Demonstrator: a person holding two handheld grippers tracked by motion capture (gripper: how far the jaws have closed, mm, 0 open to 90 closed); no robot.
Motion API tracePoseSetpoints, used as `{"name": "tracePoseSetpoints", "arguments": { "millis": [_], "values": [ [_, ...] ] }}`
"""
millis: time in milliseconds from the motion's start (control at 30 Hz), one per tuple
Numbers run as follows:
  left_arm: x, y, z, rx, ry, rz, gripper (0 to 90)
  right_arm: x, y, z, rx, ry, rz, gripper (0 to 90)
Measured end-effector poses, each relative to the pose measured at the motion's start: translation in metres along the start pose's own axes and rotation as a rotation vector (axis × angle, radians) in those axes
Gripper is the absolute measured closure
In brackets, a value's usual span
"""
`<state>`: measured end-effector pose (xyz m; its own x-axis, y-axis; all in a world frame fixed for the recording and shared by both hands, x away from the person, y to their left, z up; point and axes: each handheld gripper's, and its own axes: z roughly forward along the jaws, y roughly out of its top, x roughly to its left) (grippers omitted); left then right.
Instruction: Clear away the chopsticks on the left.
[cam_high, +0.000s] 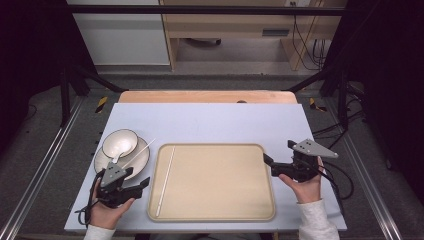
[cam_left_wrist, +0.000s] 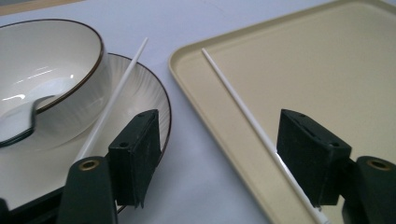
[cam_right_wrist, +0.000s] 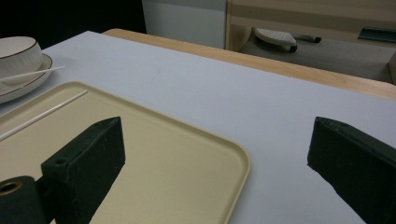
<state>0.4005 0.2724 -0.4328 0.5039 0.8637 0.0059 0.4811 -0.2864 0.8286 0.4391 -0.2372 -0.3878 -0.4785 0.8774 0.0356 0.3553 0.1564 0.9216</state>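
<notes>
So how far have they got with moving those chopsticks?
One white chopstick already lies in the beige tray. The second chopstick rests across the plate beside the bowl, untouched. The left gripper is open and empty between plate and tray; the right gripper waits open. The second chopstick probably goes next.

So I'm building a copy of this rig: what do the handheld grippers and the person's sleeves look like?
Both the left gripper and right gripper are black with two blocky jaws, a grey three-cornered plate on top, and a black trailing cable. The person's sleeves are white.
</notes>
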Motion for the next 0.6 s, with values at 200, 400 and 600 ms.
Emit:
{"name": "tracePoseSetpoints", "arguments": {
  "millis": [200, 400, 600],
  "values": [
    [0.017, -0.008, -0.008, 0.025, 0.039, 0.008, 27.6, 0.000, -0.001, 0.001, 0.008, -0.001, -0.005, 4.6],
    [0.035, -0.014, -0.005, 0.068, 0.079, 0.005, 27.8, 0.001, -0.001, 0.003, 0.014, -0.001, -0.005, 4.6],
    [0.050, -0.014, 0.000, 0.094, 0.108, 0.012, 34.0, 0.001, -0.001, 0.004, 0.020, -0.005, -0.005, 4.6]
  ]
}}
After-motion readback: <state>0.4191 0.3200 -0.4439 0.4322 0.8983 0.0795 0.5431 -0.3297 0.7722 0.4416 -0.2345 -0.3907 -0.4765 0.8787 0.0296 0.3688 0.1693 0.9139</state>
